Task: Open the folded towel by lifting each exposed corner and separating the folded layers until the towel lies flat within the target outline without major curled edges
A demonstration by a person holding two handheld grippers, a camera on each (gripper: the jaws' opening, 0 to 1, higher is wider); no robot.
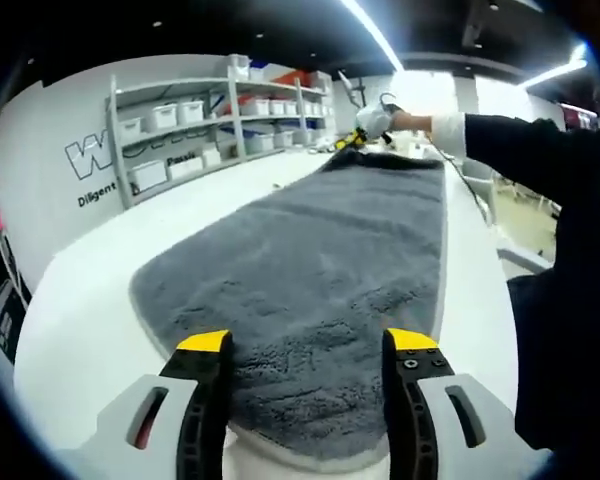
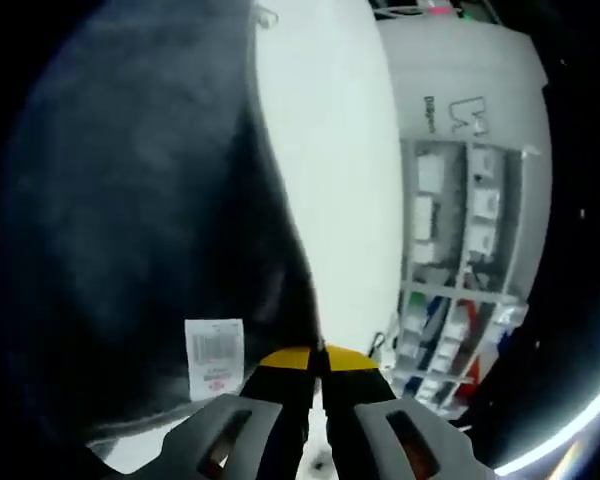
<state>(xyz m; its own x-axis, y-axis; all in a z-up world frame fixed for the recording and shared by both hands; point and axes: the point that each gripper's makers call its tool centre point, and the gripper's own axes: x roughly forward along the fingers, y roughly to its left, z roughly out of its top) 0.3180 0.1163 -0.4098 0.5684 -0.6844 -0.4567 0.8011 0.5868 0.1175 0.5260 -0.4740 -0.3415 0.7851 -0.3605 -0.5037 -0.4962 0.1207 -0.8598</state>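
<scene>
A dark grey towel [image 1: 310,260] stretches lengthwise down the white table [image 1: 80,340], one layer thick from what I see. My left gripper [image 1: 308,345] is open at its near rounded end, with the jaws standing wide apart over the pile. At the far end a gloved hand holds my right gripper [image 1: 352,140] against the towel's far edge, which looks slightly raised. In the right gripper view the towel [image 2: 130,200] is dark and close, and my right gripper [image 2: 317,358] is shut on its edge. A white care label [image 2: 215,362] hangs just left of the jaws.
A person's dark sleeve and body [image 1: 550,250] line the table's right side. Grey shelves with white bins [image 1: 210,120] stand against the back wall, seen too as shelves [image 2: 460,260] in the right gripper view. Bare table [image 2: 330,150] runs beside the towel.
</scene>
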